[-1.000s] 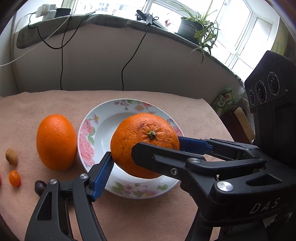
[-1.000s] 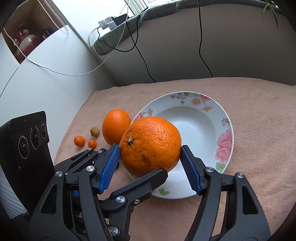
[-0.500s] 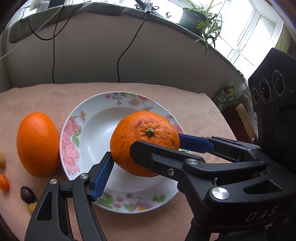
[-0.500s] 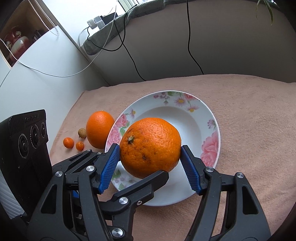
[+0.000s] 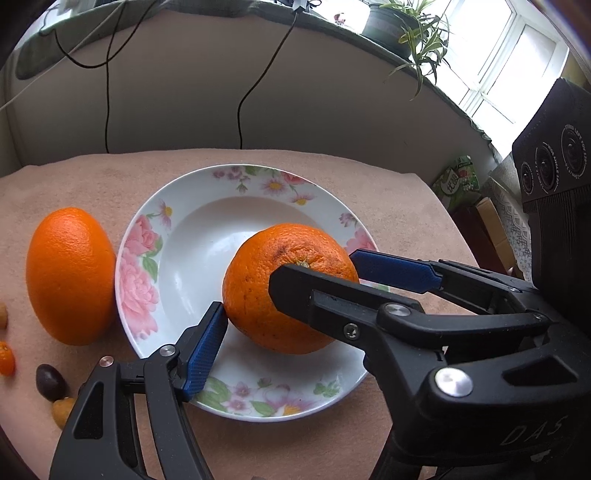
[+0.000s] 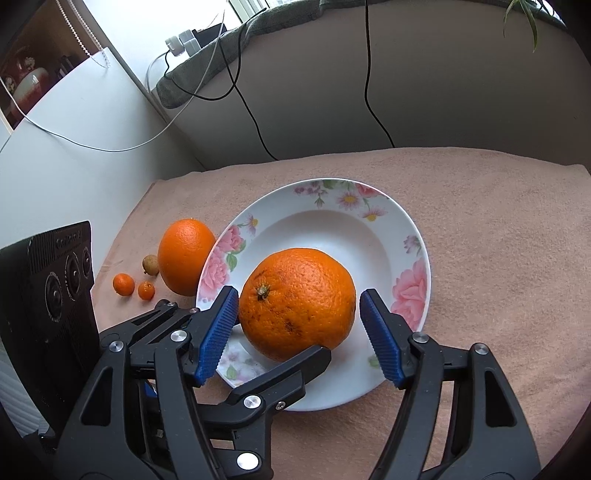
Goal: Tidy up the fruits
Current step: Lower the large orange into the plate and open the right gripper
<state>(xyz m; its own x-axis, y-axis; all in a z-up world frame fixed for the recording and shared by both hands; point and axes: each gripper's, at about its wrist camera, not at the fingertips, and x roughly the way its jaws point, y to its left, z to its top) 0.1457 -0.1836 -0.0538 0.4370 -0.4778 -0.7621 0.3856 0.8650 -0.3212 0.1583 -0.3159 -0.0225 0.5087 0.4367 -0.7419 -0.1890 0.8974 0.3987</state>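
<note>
A large orange (image 5: 258, 288) (image 6: 297, 302) rests in a white floral plate (image 5: 192, 229) (image 6: 369, 236) on the pink cloth. My left gripper (image 5: 284, 314) and my right gripper (image 6: 295, 332) both bracket it from the near side. In the right wrist view the blue pads (image 6: 218, 332) stand slightly apart from the peel. In the left wrist view one pad (image 5: 205, 343) sits at the orange's lower left, and the right gripper's black finger (image 5: 332, 295) crosses in front. A second orange (image 5: 70, 273) (image 6: 184, 254) lies left of the plate.
Several small fruits lie left of the second orange: kumquats (image 6: 123, 284), a brownish one (image 6: 150, 264) and a dark one (image 5: 51, 382). A beige wall with hanging cables rises behind the table. A potted plant (image 5: 410, 26) stands on the sill.
Both grippers lowered the large orange into the plate. The right gripper's pads have opened off the peel. The view shifted right, so the second orange sits closer to the frame edge.
</note>
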